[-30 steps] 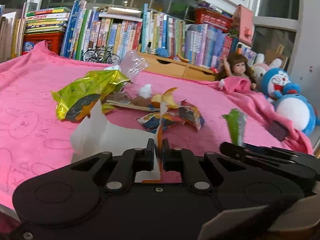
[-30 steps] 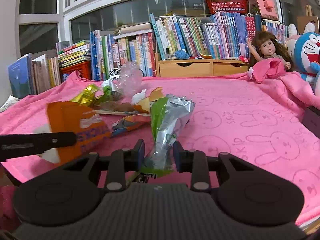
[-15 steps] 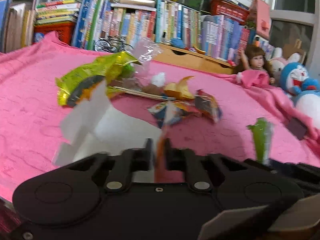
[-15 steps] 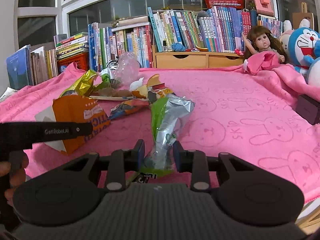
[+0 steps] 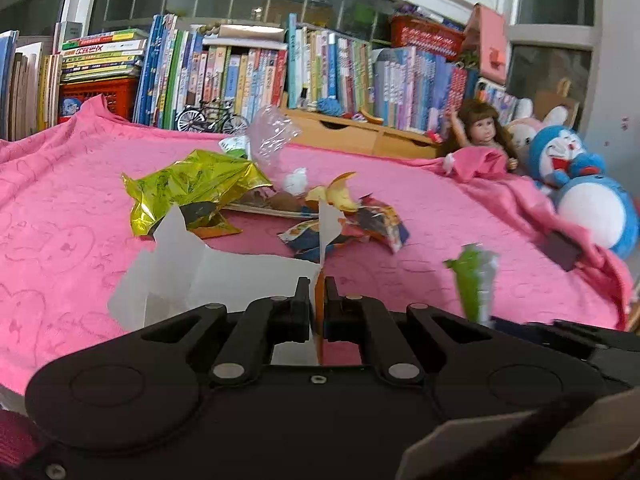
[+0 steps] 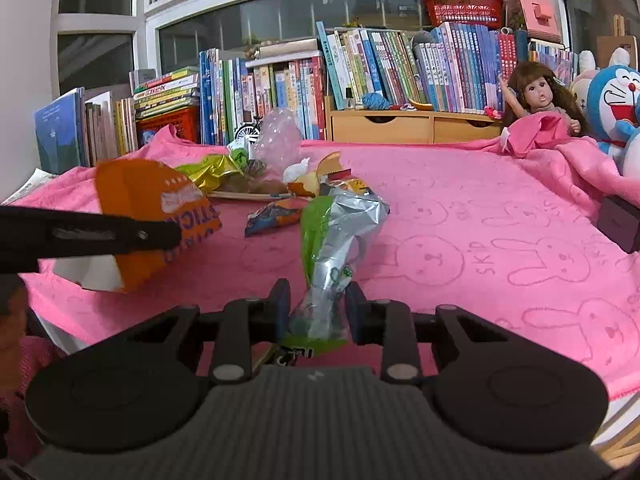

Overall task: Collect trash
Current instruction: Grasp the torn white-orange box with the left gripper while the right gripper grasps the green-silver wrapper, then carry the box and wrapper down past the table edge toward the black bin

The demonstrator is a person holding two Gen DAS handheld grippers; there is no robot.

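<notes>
My left gripper [image 5: 317, 304] is shut on an orange snack box [image 5: 319, 296], seen edge-on with its white inside flaps [image 5: 188, 268] spread to the left. The right wrist view shows that same orange snack box [image 6: 152, 216] held above the blanket's near left edge by the left gripper's fingers [image 6: 120, 234]. My right gripper [image 6: 318, 308] is shut on a green and silver wrapper [image 6: 336, 240], which stands up between its fingers; the green and silver wrapper [image 5: 474, 280] also shows at the right of the left wrist view. More trash lies mid-blanket: a gold foil bag [image 5: 192, 188], a clear plastic bag [image 5: 272, 136], colourful wrappers [image 5: 360, 228].
A pink blanket [image 6: 480, 220] covers the surface. Behind it stand rows of books [image 6: 360, 72], a wooden drawer unit [image 6: 400, 128] and a small model bicycle [image 5: 212, 118]. A doll [image 6: 536, 100] and blue plush toys [image 5: 580, 184] sit at the right. A dark box [image 6: 620, 220] lies at the right edge.
Both grippers have kept hold of their items. The left gripper shifted with the box, its view swinging slightly; the right gripper drew back a little with the wrapper.
</notes>
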